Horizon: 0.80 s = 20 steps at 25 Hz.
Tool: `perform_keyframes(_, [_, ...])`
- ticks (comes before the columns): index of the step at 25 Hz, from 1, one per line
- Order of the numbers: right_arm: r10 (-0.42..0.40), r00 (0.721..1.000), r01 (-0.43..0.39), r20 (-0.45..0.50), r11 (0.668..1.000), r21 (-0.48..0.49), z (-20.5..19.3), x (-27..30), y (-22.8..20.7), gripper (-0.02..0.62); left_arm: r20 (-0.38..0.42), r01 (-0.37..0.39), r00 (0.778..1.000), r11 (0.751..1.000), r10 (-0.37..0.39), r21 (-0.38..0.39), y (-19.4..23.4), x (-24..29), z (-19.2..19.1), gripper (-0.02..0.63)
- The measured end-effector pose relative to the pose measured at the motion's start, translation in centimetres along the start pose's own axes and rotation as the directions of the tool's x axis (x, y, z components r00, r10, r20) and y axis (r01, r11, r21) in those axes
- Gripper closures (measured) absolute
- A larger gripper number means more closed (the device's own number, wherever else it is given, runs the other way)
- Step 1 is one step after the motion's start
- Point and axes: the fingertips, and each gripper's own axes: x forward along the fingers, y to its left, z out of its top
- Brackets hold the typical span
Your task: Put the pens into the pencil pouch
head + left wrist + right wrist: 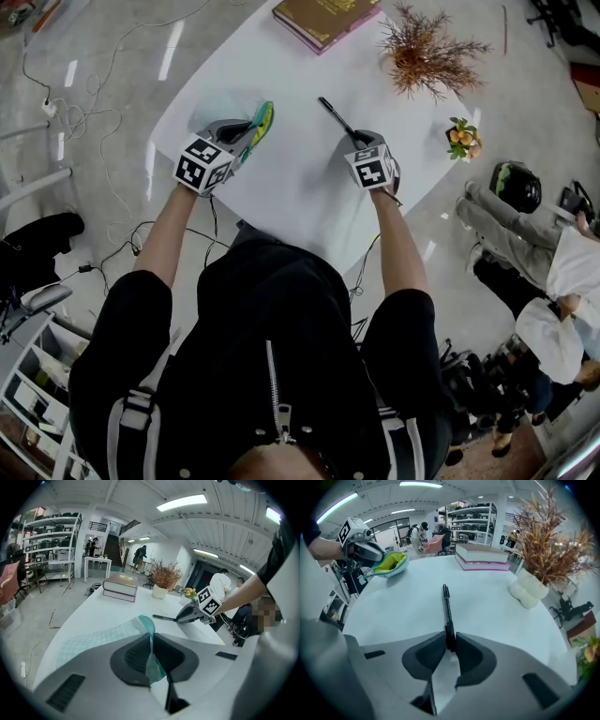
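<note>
Round white table [300, 187] fills the upper middle of the head view. A stack of books [323, 19] sits at its top edge, a dried plant [427, 52] at upper right. Neither is in my way.

Pencil pouch [255, 125]: left of centre, teal mesh outside, yellow-green inside. My left gripper [151, 648] has its jaws pressed together on a fold of the pouch's edge, and the fabric bunches between the pads. It looks soft and floppy. I judge the mouth will sag unless I hold that rim taut and raised.

Pen [447, 609]: I can see only one, black and slim, lying on the table right of centre, well apart from the pouch. It runs from my right gripper [450, 644] toward the upper left. The jaws are pinching its near end, with both pads on the barrel.

Handling, my read: the pen is light and stiff, with a smooth barrel that slips easily. Held by the very end, the long free length may droop or swivel once lifted. A hold nearer the middle would steady it. Otherwise I should carry it slowly and feed the far tip in first.
</note>
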Motion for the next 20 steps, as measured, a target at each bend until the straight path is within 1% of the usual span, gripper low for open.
perform_keyframes(6, [-0.003,1.0,0.002,0.027,0.999,0.05,-0.4,-1.2,-0.1,0.525,-0.001,-0.014,1.0,1.0,0.014,0.003,0.1,-0.1,0.1,0.563])
perform_keyframes(9, [-0.004,0.999,0.001,0.05,0.998,0.055,-0.1,-2.2,-0.3,0.526,-0.002,-0.029,1.0,1.0,0.029,0.006,0.3,-0.1,0.3,0.563])
perform_keyframes(14, [0.0,0.996,-0.001,0.093,1.0,0.013,0.7,-4.1,0.1,0.526,-0.003,-0.048,0.999,0.999,0.048,0.009,0.4,-0.2,0.4,0.563])
perform_keyframes(20, [0.007,0.993,-0.004,0.116,1.0,-0.028,0.8,-6.0,0.3,0.526,-0.002,-0.068,0.998,0.998,0.068,-0.002,0.9,0.0,0.6,0.563])
